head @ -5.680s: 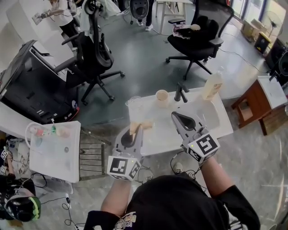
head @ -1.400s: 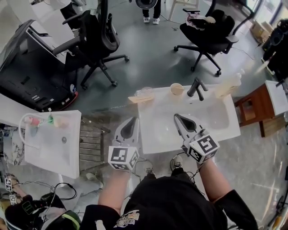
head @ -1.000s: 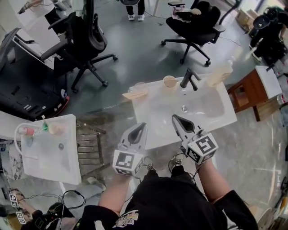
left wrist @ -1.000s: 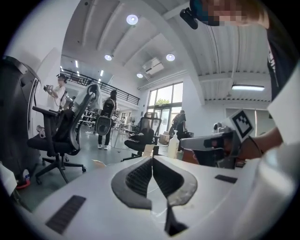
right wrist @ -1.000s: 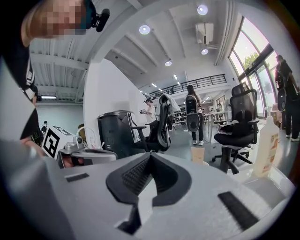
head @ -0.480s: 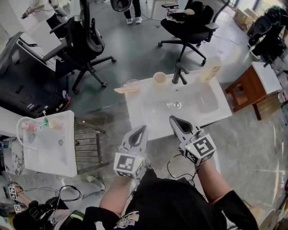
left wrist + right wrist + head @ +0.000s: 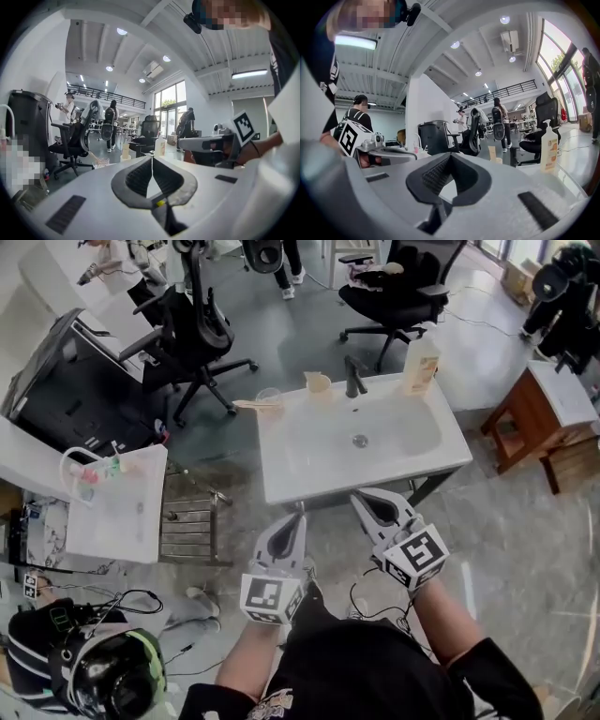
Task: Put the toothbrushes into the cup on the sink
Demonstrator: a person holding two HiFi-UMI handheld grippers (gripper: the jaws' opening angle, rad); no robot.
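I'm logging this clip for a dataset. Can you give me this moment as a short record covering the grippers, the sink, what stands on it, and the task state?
left gripper: shut, empty, at the sink's near edge
right gripper: shut, empty, beside the left one
sink: white, basin bare
back rim, left to right: clear cup with a tan stick leaning out, beige cup, faucet, soap bottle
task state: neither gripper holds a toothbrush

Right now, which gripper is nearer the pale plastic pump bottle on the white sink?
Right. The right gripper sits off the white sink's front edge, across from the pale plastic pump bottle; the left gripper is farther left.
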